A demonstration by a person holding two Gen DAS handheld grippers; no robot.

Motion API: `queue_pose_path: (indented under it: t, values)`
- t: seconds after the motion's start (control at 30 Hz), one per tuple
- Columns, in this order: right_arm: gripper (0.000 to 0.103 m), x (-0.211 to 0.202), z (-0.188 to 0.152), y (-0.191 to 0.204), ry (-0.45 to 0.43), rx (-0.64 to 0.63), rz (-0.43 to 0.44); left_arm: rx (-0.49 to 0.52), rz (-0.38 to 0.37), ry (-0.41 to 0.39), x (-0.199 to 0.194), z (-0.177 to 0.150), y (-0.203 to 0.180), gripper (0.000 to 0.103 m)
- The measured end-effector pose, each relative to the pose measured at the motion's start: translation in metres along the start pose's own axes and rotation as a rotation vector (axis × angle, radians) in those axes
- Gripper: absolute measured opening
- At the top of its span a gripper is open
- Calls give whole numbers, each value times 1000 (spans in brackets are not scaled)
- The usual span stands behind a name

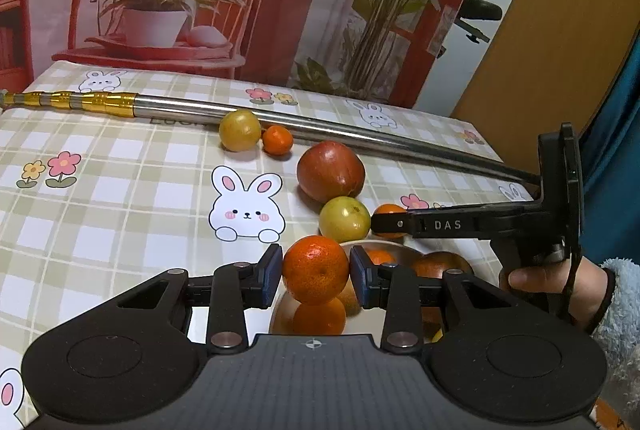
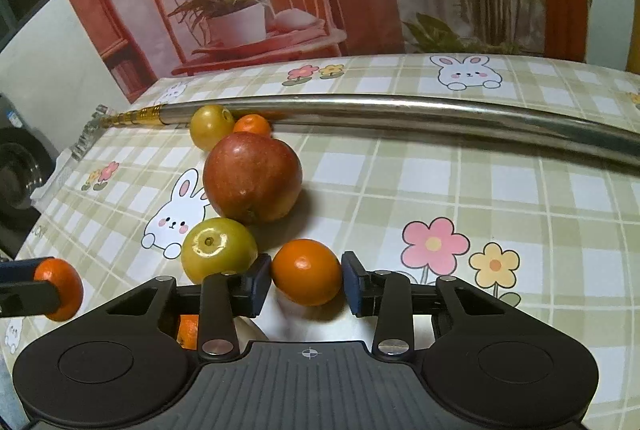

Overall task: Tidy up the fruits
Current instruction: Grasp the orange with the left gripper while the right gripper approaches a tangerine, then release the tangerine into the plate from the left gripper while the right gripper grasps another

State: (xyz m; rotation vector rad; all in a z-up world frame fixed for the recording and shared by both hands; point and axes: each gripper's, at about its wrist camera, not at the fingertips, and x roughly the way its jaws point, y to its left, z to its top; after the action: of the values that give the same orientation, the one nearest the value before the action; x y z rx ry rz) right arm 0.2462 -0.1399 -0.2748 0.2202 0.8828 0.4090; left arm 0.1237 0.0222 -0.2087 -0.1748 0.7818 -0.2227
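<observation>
Left claw (image 1: pixel 316 272) grips a mandarin (image 1: pixel 315 269); right claw (image 2: pixel 307 280) straddles an orange (image 2: pixel 307 272), unclosed. Light, soft-skinned: pinch yours at 3 and 9 o'clock.

A polished metal pole (image 2: pixel 400 109) is laid on smooth printed tablecloth (image 2: pixel 480 189); matt black plastic is seen on the right gripper (image 2: pixel 306 280)

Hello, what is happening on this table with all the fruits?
A person is sorting fruit with a hand-held gripper in each hand. The left hand-held gripper holds an orange above a metal bowl that already has some fruit in it. The right hand-held gripper has its fingers around another orange on the tablecloth, not yet clearly squeezed. A red apple, two green fruits and a small orange wait near a metal pole.
</observation>
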Motion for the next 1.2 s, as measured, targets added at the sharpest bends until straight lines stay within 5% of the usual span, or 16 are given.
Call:
queue_pose_path:
  t: [0.67,1.2]
  values:
    - [35,-78,-36,-3,-240,90,4,116,-102,106,26,-18,-26,39]
    - [35,-91,-50,-1,-269,110,5,172,-98,172,50,-21,-39,39]
